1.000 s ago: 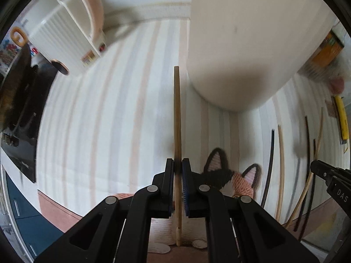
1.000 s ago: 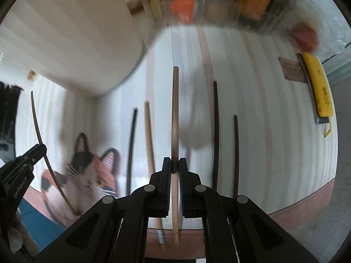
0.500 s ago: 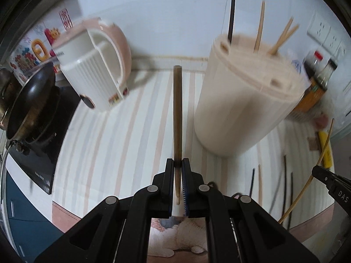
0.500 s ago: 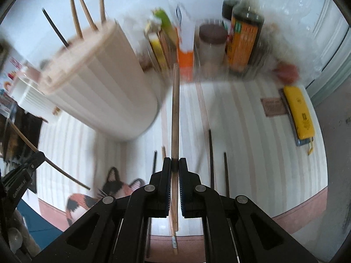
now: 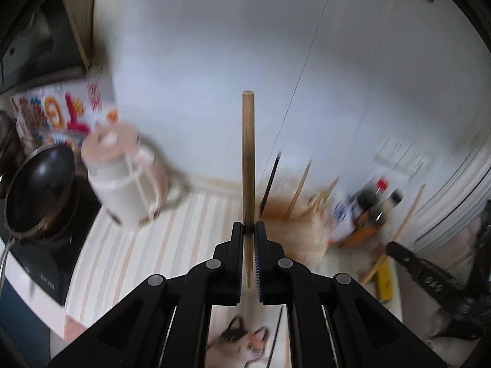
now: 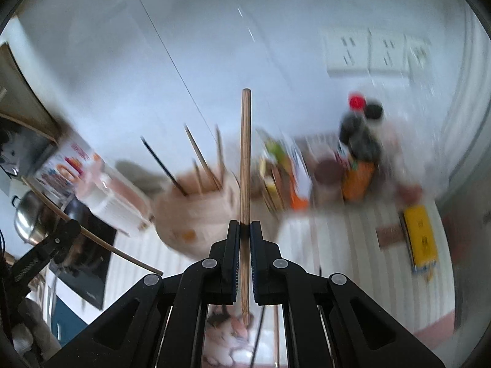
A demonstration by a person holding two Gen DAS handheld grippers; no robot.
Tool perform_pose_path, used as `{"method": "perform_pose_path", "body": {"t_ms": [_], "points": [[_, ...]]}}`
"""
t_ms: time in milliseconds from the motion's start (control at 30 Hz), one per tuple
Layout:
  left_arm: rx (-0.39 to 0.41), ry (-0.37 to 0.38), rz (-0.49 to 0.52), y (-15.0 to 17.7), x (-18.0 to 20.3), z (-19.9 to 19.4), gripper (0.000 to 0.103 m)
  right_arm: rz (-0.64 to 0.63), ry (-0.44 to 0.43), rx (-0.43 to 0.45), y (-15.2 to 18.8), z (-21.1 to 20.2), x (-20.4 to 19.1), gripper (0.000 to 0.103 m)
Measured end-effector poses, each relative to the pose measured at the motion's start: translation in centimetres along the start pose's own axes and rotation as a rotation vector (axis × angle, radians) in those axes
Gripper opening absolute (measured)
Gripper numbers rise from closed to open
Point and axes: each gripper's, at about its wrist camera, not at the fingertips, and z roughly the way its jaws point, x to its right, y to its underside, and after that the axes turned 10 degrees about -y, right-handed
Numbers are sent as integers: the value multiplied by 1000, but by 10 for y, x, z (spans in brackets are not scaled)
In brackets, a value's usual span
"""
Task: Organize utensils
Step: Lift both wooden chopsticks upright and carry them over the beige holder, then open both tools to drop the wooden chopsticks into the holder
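Note:
My left gripper (image 5: pixel 249 227) is shut on a wooden chopstick (image 5: pixel 248 159) that points up and away from it. My right gripper (image 6: pixel 244 224) is shut on a second wooden chopstick (image 6: pixel 245 156), held the same way. Both are raised above the striped counter. The beige chopstick holder (image 6: pixel 196 214) stands below and ahead, with several chopsticks poking out of its top; in the left wrist view the holder (image 5: pixel 302 230) is just right of the held stick. The right gripper (image 5: pixel 396 250) with its chopstick shows at that view's right edge, the left gripper (image 6: pixel 69 228) at the other view's left.
A pink and white kettle (image 5: pixel 122 178) and a black pan (image 5: pixel 40 190) on a stove stand at the left. Sauce bottles (image 6: pixel 359 141) and packets crowd the back wall. A yellow object (image 6: pixel 420 239) lies at the right. Loose chopsticks (image 6: pixel 257 337) lie on the cat-print mat.
Both grippers have risen well above the counter and tilted up, each still holding its chopstick. The holder, first looming close, now sits lower and smaller with its top in sight.

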Motion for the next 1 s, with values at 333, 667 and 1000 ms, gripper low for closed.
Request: {"method": "perform_pose_path", "body": {"t_ms": [333,667,1000], "points": [[74,16,21,-65,29,16,4,-39,-8,179,-85,0,-26,7],[-42,11,64,-64,45,84,4,4,-24,193,-100,56,-17,7],[-135,12,94,-54,57,114,5,-35,-24,149,-89,87,-19,7]]}}
